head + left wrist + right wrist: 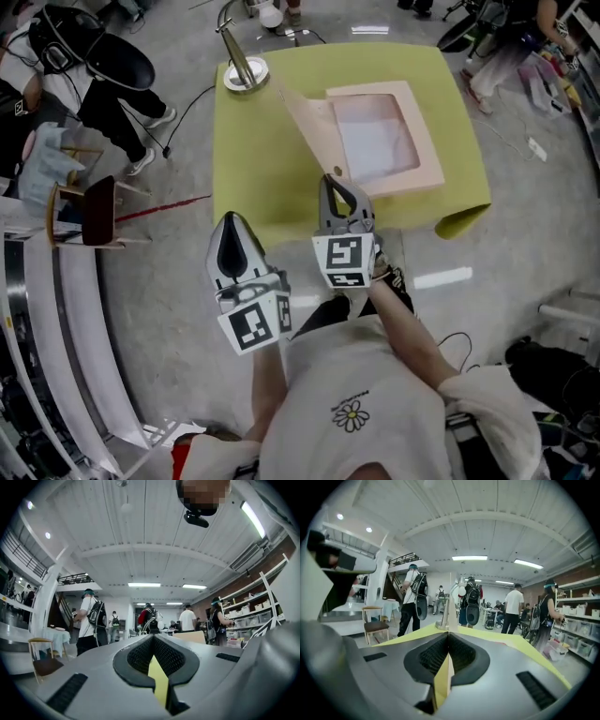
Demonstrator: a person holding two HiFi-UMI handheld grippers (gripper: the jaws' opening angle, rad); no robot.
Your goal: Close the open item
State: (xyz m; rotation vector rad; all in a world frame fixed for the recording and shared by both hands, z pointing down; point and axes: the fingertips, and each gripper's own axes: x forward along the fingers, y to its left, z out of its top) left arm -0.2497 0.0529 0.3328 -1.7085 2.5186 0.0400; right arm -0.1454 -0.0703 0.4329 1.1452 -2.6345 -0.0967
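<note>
On a yellow-green desk [253, 187], a pink box [427, 169] lies toward 1 o'clock, its white inside showing. Its lid [309, 117] stands raised along the box's 9 o'clock side. The right tool [337, 180] is clenched on the lid's near corner, and in the right gripper view the thin pale edge of the lid rises straight from the tool's tips. The left tool [232, 219] hangs off the desk's near edge at about 7 o'clock, jaws closed on nothing and well apart from the box. A lamp base [246, 73] sits at the desk's 11 o'clock corner. A wooden chair [89, 211] stands on the floor at 9 o'clock.
</note>
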